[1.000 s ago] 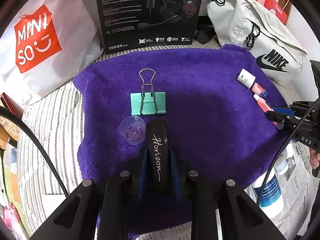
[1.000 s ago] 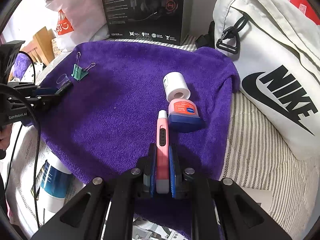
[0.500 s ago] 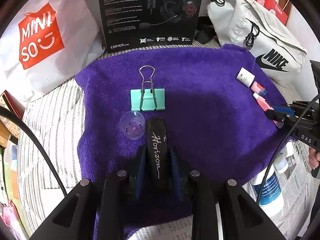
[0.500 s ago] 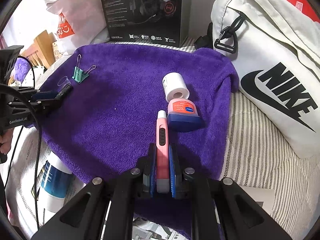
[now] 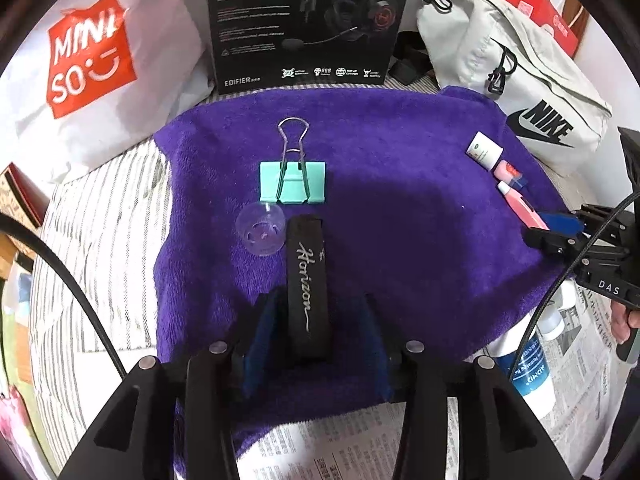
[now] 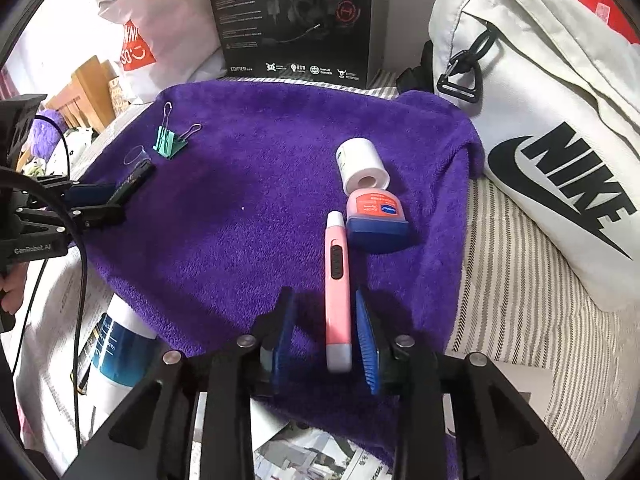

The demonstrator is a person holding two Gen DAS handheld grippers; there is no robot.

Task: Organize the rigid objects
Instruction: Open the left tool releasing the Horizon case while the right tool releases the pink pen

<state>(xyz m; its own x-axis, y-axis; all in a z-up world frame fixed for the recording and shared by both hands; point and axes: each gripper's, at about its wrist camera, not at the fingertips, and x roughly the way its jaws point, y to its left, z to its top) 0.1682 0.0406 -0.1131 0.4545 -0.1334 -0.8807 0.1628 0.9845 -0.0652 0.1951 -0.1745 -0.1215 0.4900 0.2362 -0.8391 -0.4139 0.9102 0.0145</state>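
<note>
On the purple towel (image 5: 400, 216), my left gripper (image 5: 316, 320) is open around a black bar marked "Horizon" (image 5: 306, 284), which lies between its blue pads. A clear small cup (image 5: 262, 234) and a mint binder clip (image 5: 293, 180) lie just ahead. My right gripper (image 6: 326, 332) is open; a pink pen-shaped device (image 6: 337, 284) lies between its pads, close to the right one. A small pink jar with a blue lid (image 6: 376, 220) and a white tube (image 6: 360, 164) lie just beyond it.
A black headset box (image 5: 308, 20) stands at the back, a white Miniso bag (image 5: 88, 64) at the left, a white Nike bag (image 6: 552, 128) at the right. A white and blue bottle (image 6: 120, 352) lies on newspaper at the towel's front edge.
Both grippers have opened. The black bar and the pink device, gripped before, now lie loose between the spread pads on the towel.
</note>
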